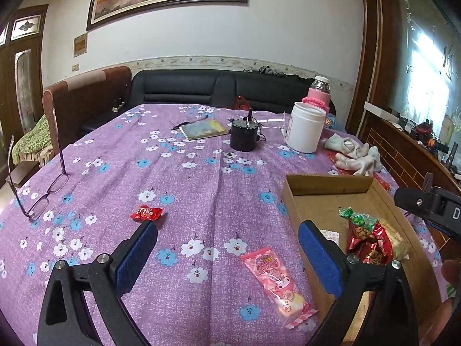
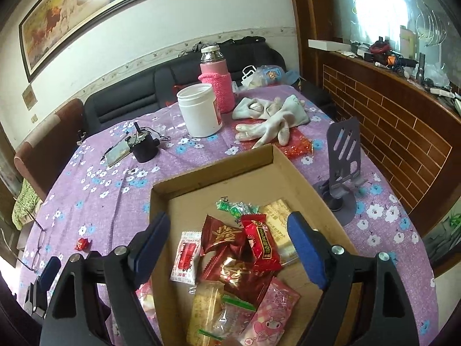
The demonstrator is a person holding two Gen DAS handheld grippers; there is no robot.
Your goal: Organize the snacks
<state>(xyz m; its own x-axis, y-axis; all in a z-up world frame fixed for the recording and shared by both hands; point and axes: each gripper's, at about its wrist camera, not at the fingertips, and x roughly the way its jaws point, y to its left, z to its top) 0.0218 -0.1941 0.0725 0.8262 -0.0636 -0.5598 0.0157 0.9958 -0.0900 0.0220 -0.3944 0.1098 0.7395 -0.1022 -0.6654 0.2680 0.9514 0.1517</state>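
Two grippers hung over the table, and both stood with their blue-padded fingers spread apart, nothing pinched in either. The left gripper [image 1: 227, 256] hovered above the purple flowered tablecloth [image 1: 173, 178], one finger [image 1: 135, 256] on the cloth side and the other finger [image 1: 319, 259] over the near left wall of the cardboard box [image 1: 322, 186]. Between them, lying flat on the cloth just beside that wall, was a long pink snack packet [image 1: 275, 284] (cartoon print, sealed ends), touched by neither pad. Just beyond the left finger's tip lay a small red candy [image 1: 146, 213], also loose on the cloth.

The right gripper [image 2: 227, 248] was poised over the box [image 2: 213, 161] interior, released, its fingers framing the heap of snacks already inside: a white-and-red sachet [image 2: 185, 256], dark red foil packets [image 2: 227, 256], a red wrapped bar [image 2: 260, 242], a green candy [image 2: 232, 206], a beige biscuit pack [image 2: 206, 305] and a pink cartoon packet [image 2: 270, 314] at the near end.

Further out, a pair of glasses [image 1: 43, 196] rested at the cloth's left edge. Toward the far side stood a black canister [image 1: 243, 135], a notebook [image 1: 203, 129], a white jar [image 1: 305, 128] and a pink-sleeved bottle [image 1: 318, 92], with pale gloves [image 1: 354, 155] beside them. A grey phone stand [image 2: 343, 167] stood to the right of the box.
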